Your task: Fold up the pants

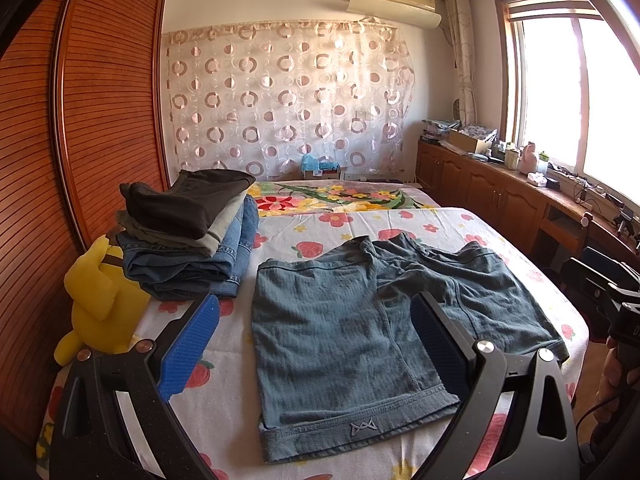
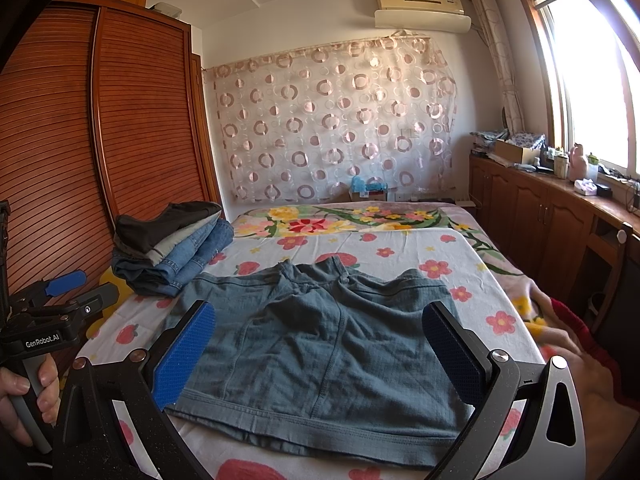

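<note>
A pair of grey-blue shorts (image 1: pixel 352 332) lies flat on the flowered bed sheet (image 1: pixel 432 220), waistband toward me, legs pointing away. It also shows in the right wrist view (image 2: pixel 320 344). My left gripper (image 1: pixel 316 320) is open and empty, hovering above the shorts' left half near the waistband. My right gripper (image 2: pixel 320 328) is open and empty, hovering above the shorts' right half. The left gripper also shows at the left edge of the right wrist view (image 2: pixel 68 292), held by a hand.
A stack of folded pants and jeans (image 1: pixel 188 232) sits at the bed's left side, with a yellow plush toy (image 1: pixel 96 300) beside it. A wooden wardrobe (image 1: pixel 80 120) stands left. Wooden cabinets (image 1: pixel 500 196) with clutter run along the right under the window.
</note>
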The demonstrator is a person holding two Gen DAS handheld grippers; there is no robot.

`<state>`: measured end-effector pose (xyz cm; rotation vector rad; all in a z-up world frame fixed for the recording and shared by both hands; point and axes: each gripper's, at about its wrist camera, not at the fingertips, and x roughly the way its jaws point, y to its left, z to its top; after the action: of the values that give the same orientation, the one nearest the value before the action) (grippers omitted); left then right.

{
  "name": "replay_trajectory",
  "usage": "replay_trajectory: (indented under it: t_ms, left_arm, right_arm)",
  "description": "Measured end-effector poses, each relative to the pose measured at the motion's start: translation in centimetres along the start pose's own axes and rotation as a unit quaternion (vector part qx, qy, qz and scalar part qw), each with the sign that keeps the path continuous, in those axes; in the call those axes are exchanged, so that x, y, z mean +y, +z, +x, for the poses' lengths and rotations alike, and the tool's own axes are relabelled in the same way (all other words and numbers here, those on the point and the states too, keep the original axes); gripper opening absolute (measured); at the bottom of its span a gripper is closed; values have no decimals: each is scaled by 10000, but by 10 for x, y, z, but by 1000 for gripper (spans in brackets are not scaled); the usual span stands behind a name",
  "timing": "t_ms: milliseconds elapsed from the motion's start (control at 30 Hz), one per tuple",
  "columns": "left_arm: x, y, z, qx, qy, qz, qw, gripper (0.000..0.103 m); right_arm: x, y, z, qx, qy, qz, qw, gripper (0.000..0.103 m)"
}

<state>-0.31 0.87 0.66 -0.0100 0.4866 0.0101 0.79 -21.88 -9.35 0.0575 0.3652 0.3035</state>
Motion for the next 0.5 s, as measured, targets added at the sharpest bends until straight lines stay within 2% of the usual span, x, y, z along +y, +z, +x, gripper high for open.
replay_trajectory:
  t_ms: [267,500]
  left_arm:
    - [0,0,9,287,30,41,9996,97]
    - [3,-15,25,473,20,-20,9989,97]
  right_arm:
    - [-3,-3,6,229,97,-30,9997,103]
    - [-11,-2,13,482,78,-131,9987,103]
